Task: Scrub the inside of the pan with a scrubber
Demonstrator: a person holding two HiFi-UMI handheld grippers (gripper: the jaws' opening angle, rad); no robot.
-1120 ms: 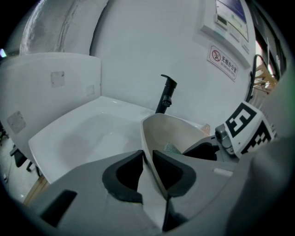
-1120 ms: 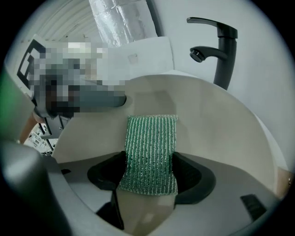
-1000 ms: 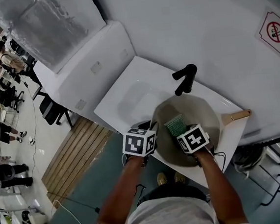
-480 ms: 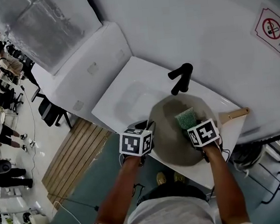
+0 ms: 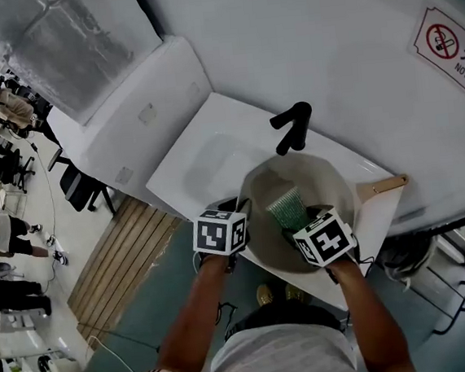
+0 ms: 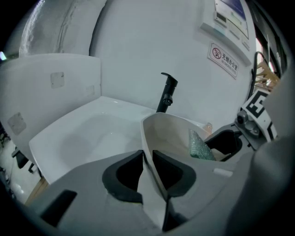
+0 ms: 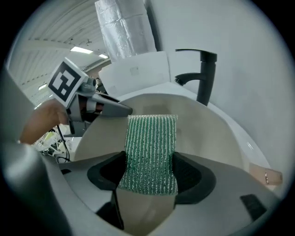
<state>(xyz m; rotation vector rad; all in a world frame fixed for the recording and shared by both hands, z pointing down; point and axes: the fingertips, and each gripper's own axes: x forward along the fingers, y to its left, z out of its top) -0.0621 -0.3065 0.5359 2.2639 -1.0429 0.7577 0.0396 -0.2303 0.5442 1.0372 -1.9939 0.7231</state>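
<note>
Compared with half a second before, the right gripper (image 5: pixel 292 231) has come back from the far right part of the pan toward the person, and the scrubber has moved with it to the middle of the pan's inside. The left gripper (image 5: pixel 241 211) has stayed in its place on the rim.

The round cream-coloured metal pan (image 5: pixel 323 179) stands tilted on the white rectangular sink (image 5: pixel 201 155), just in front of the black bent faucet (image 5: pixel 294 126). Its light wooden handle (image 5: pixel 384 184) points away to the right, over the edge of the sink.

In the left gripper view, the thin rim of the pan passes between the two dark pads, and the jaws are closed on it, so this gripper holds the pan at its near left edge.

In the right gripper view, the jaws clamp the near end of the green ribbed flat scrubber (image 7: pixel 151 138). The rest of the scrubber reaches forward over the inner wall of the pan. Whether its far end presses on the wall, I cannot tell.
</note>
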